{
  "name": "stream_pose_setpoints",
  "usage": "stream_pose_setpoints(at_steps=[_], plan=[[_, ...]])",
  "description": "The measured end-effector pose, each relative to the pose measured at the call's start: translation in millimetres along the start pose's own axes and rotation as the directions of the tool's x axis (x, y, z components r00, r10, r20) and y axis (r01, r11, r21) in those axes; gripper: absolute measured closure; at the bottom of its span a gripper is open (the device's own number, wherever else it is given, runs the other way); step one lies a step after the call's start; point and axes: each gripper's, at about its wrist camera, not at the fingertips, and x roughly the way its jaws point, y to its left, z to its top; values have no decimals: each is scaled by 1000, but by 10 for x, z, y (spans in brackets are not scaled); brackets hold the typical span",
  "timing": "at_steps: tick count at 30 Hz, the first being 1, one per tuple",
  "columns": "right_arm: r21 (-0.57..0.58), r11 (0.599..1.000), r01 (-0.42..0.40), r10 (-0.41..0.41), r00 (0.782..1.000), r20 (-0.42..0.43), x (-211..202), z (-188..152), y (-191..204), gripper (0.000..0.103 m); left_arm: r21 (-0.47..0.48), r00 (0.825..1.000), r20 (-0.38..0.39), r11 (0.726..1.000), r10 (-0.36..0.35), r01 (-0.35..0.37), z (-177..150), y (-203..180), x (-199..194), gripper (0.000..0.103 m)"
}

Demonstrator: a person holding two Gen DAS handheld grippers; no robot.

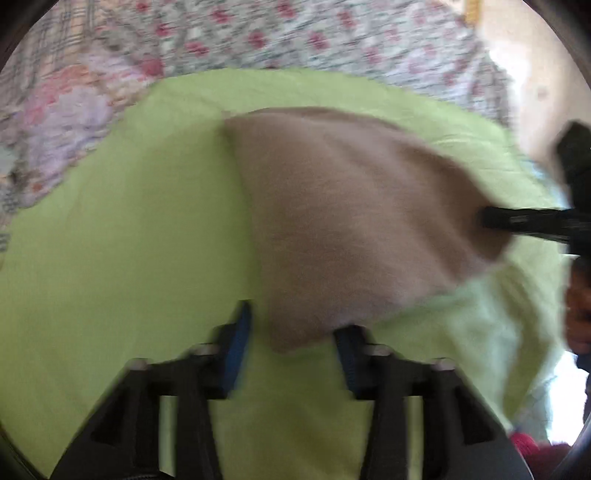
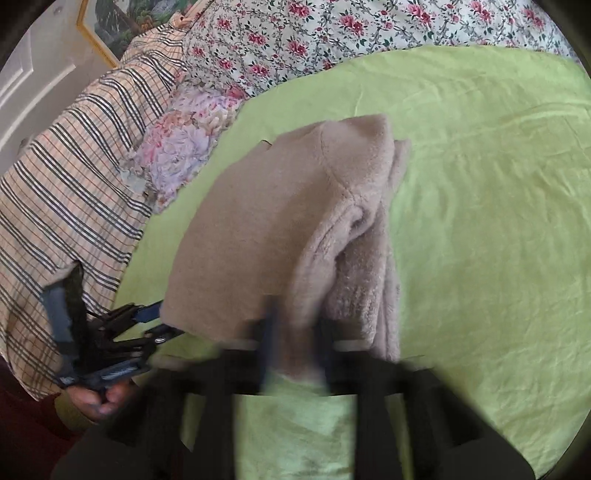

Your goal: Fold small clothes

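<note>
Blue-padded fingers of the left gripper [image 1: 291, 354] fill the near edge of the left wrist view, spread wide with nothing between them; the near corner of the garment lies just beyond the gap, not clamped. Its state is read as released.

One tan fleece garment [image 2: 280, 229] is present, lying on the green sheet [image 2: 480, 206], partly folded, with a thicker layered edge on its right in the right wrist view. Its long axis runs from near to far in that view.

One right gripper [image 2: 291, 332] holds the garment's near hem: its fingers are blurred but drawn close together with fleece between them, so it is judged to be gripping the garment. In the left wrist view, the right gripper enters from the right and meets the garment's right corner.

Governing relation: the garment extends away from the right gripper toward the far side, so a fold would carry the near hem forward. The left gripper sits at the garment's left near corner, close enough to re-grip.

Bedding count: one floral cover [image 2: 332, 33], one plaid cloth [image 2: 74, 192], both beyond the sheet.
</note>
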Motion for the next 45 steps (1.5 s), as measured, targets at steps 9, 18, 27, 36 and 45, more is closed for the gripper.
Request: stream_pose_setpoints(at_steps=[9, 18, 27, 36, 45], plan=[[-100, 979, 175, -175, 985, 13, -55, -145, -169, 98, -104, 999, -33, 994, 36, -40, -63, -38, -55, 94], [-70, 969, 238, -242, 969, -48, 182, -256, -422, 98, -191, 994, -92, 981, -61, 43, -40, 186, 89, 94], [5, 977, 215, -213, 972, -99, 79, -158, -463, 73, -92, 980, -118, 984, -161, 150, -92, 233, -115, 92], [200, 979, 38, -50, 997, 55, 38, 560, -677, 71, -68, 934, 28, 931, -357, 358, 616, 334, -351, 84], [211, 976, 53, -65, 997, 52, 519, 1015, -746, 94, -6, 944, 55, 946, -325, 325, 1232, 162, 94, 82]])
